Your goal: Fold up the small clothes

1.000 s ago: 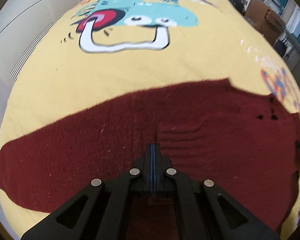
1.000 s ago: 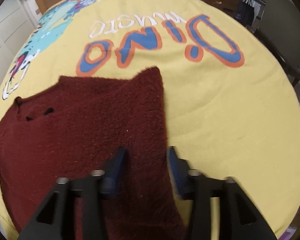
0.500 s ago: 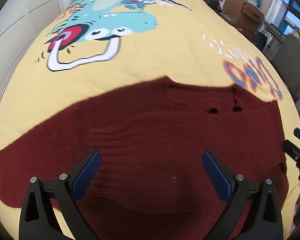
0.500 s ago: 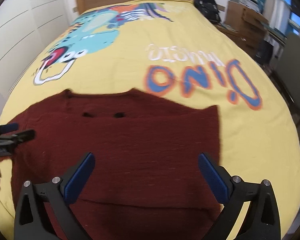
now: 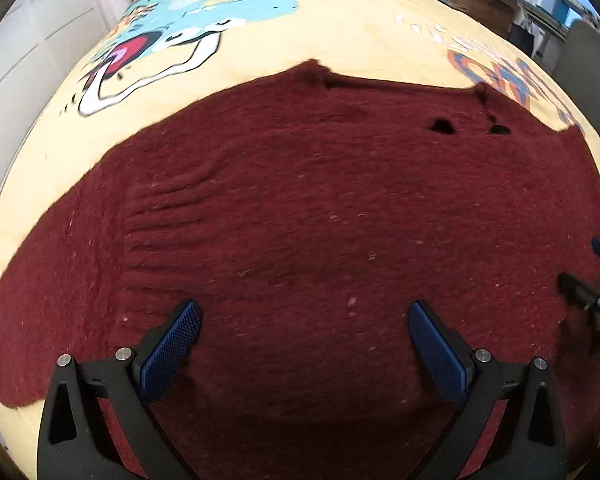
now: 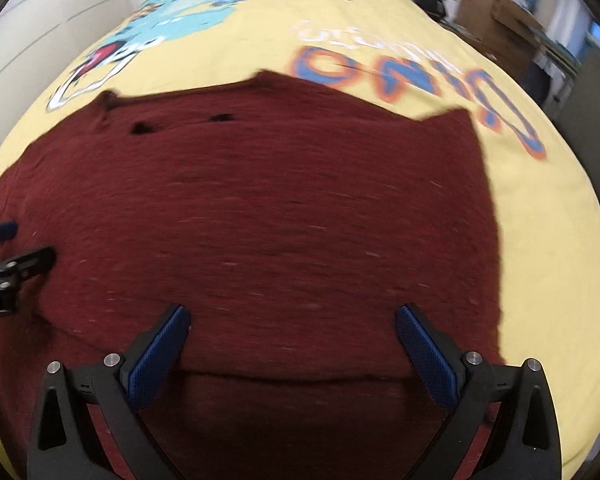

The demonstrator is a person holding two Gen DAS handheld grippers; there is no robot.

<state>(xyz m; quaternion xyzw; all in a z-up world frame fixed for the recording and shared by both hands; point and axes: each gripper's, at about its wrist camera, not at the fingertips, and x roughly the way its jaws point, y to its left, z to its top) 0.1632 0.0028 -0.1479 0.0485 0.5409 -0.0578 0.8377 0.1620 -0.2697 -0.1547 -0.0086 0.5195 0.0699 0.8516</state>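
Sweater (image 5: 320,220) in dark red knit lies spread across a bed (image 5: 380,36) with a yellow cartoon-dinosaur cover, both claws poised over its near half. A second ago the left claw (image 5: 304,344) was pinched together on the knit and the right claw (image 6: 292,344) was partly closed astride a fold of it; both now stand wide apart with nothing clamped, their blue pads clear of the fabric. The garment has changed with them: the flap that stood bunched on the right side now lies flat, and a straight folded edge (image 6: 292,378) runs across just ahead of the right claw. That release suggests one fold has been laid down and the hands are free for the next grasp.

At the far side, the neckline (image 5: 396,80) and two small dark holes (image 5: 442,125) face the headboard end. On the left, a long sleeve (image 5: 48,312) trails toward the bed's edge and appears not yet folded in. The sweater's right edge (image 6: 494,240) falls straight, with bare yellow cover beyond it. Open bedding lies beyond the neckline and to the right, giving room to swing cloth; the left side is tighter, the sleeve end lying near the mattress edge. Each claw's tip shows at the rim of the other's view, so the two work close beside each other.
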